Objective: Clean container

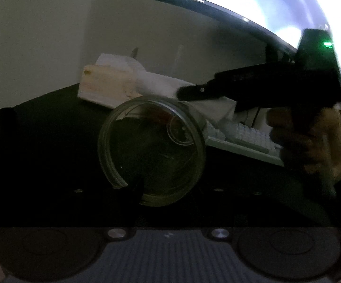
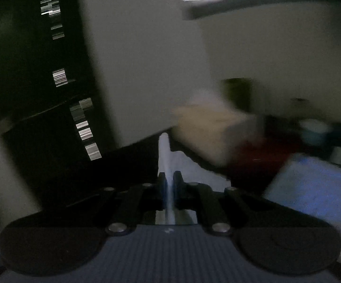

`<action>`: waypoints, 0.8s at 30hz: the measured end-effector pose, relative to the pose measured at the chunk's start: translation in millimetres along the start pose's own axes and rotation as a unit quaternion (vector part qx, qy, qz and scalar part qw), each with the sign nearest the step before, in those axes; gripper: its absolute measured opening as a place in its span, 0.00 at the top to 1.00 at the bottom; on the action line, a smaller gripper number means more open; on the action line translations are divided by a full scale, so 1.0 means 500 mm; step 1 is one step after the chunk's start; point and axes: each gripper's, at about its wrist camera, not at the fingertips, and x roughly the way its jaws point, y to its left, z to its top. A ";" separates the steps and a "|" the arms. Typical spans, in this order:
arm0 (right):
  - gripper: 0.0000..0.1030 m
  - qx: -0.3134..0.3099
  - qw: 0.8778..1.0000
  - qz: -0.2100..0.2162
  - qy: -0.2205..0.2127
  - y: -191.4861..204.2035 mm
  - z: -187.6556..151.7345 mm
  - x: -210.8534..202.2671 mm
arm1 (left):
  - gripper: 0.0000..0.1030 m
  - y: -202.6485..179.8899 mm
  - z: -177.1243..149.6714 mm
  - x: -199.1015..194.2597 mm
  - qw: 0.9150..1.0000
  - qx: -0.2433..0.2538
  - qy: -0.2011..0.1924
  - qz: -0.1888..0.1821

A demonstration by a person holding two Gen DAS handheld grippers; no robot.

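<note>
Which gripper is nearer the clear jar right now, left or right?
Left. The left gripper has the clear jar between its jaws, mouth toward its camera. The right gripper, shut on a white tissue, sits just behind the jar's far upper rim.

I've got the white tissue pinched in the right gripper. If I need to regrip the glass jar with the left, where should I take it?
Probably by the glass jar's side wall, behind its threaded rim. Its open mouth faces the left wrist camera and must stay clear for the white tissue.

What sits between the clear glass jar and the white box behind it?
Only bare dark tabletop separates the clear glass jar from the white box, seen in the left wrist view.
</note>
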 end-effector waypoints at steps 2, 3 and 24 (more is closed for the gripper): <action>0.92 0.020 1.000 0.004 0.006 -0.002 0.002 -0.007 | 0.59 -0.002 -0.001 0.001 1.000 0.002 0.000 -0.001; 0.92 0.023 1.000 0.008 0.010 0.003 0.003 -0.009 | 0.59 -0.002 -0.001 0.002 1.000 0.003 0.000 -0.002; 0.90 -0.060 0.988 0.084 0.117 0.066 0.021 -0.092 | 0.59 -0.041 -0.010 0.000 0.997 -0.001 0.033 -0.076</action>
